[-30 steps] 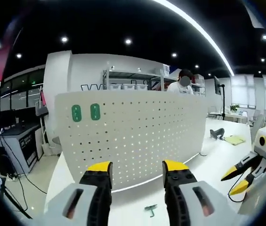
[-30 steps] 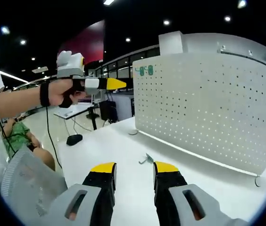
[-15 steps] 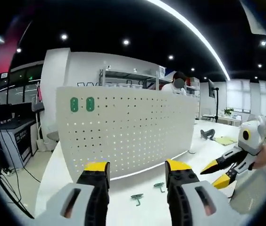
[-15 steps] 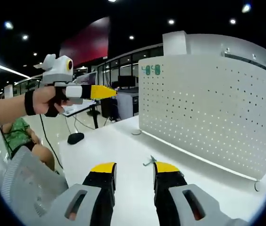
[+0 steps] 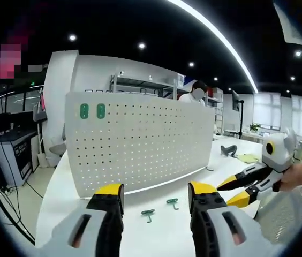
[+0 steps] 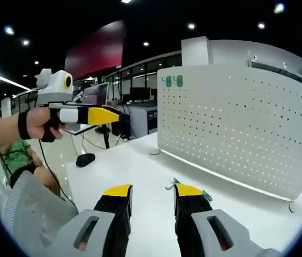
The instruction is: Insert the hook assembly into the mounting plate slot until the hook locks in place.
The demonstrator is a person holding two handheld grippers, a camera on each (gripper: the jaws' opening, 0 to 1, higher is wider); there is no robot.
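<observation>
Standing upright on white table (image 5: 54, 193), pegboard (image 5: 140, 144), two green hooks (image 5: 148, 213) before it, both tongs (image 5: 155, 194) spread, empty

White table (image 5: 54, 182) bearing upright perforated panel (image 5: 140, 144) and two green hooks (image 5: 148, 213) (image 5: 172, 202) just before it.

A dark ceiling (image 5: 140, 21) carries round spotlights and one long light strip (image 5: 220, 37). White walls and a white column (image 5: 57, 101) stand behind – metal shelving (image 5: 145, 88) against them. Windows (image 5: 269, 110) brighten the far side; desks with monitors (image 6: 140, 93) line the pale floor (image 6: 70, 155).
</observation>
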